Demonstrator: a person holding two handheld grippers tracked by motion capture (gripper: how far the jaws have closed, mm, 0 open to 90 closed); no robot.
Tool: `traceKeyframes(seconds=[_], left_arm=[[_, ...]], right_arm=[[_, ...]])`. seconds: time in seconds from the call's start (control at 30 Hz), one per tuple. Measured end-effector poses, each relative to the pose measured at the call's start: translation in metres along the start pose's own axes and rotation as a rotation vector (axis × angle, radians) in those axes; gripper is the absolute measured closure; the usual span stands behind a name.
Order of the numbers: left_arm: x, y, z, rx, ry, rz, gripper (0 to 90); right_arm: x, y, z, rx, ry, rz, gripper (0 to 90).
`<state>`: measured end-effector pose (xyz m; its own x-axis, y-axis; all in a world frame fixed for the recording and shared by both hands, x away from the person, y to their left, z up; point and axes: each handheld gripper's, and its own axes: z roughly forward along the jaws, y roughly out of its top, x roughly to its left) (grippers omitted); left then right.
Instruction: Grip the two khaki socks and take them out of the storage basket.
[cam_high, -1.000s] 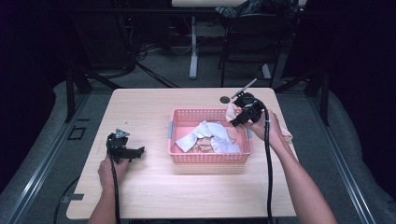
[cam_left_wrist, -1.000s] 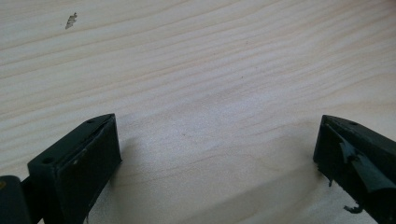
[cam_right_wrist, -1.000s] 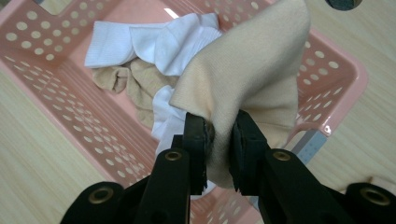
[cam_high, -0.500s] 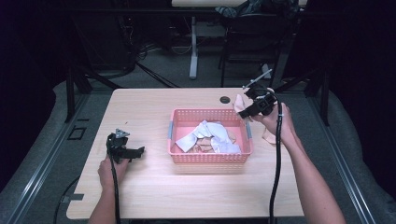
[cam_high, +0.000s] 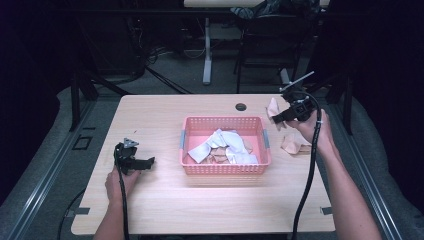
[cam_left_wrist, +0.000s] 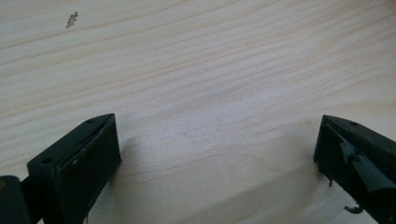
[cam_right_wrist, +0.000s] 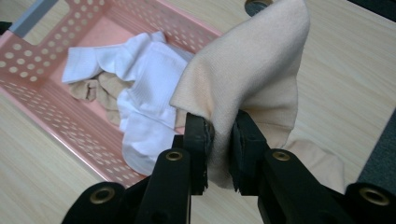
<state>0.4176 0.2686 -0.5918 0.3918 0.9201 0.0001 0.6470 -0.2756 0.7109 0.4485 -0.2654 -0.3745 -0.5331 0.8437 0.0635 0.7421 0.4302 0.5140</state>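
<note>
Your right gripper (cam_high: 281, 117) is clamped on a beige knitted fabric piece (cam_right_wrist: 252, 79), which hangs pinched between the two black jaws above the light wooden table (cam_high: 165, 205), just beyond the right end of the pink perforated plastic basket (cam_high: 192, 125). That basket holds a loose heap of white and beige cloth pieces (cam_high: 225, 147), and a second beige fabric piece (cam_high: 295, 144) lies on the table beside your right hand. Your left gripper (cam_high: 145, 162) rests low over bare table left of the basket, jaws spread wide with nothing between them.
</note>
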Motion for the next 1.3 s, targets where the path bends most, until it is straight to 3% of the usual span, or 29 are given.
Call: traceKeyframes(seconds=[0.37,0.43,0.7,0.97,1.07,1.3], left_arm=[[-0.001,0.000,0.000,0.002,0.009,-0.008,0.1],[-0.001,0.000,0.000,0.001,0.008,-0.009,0.1],[-0.001,0.000,0.000,0.001,0.009,-0.009,0.1],[-0.001,0.000,0.000,0.000,0.009,-0.009,0.1],[-0.001,0.000,0.000,0.001,0.009,-0.009,0.1],[-0.001,0.001,0.000,0.001,0.009,-0.010,0.2]], right_arm=[[-0.032,-0.030,0.000,0.006,-0.015,0.075,78.3],[-0.041,-0.043,0.007,0.010,-0.013,0.108,78.5],[-0.060,-0.070,0.031,0.057,-0.002,0.152,78.5],[-0.067,-0.088,0.049,0.086,0.006,0.187,78.4],[-0.067,-0.096,0.063,0.138,0.000,0.178,78.3],[-0.066,-0.103,0.086,0.188,0.015,0.177,78.2]])
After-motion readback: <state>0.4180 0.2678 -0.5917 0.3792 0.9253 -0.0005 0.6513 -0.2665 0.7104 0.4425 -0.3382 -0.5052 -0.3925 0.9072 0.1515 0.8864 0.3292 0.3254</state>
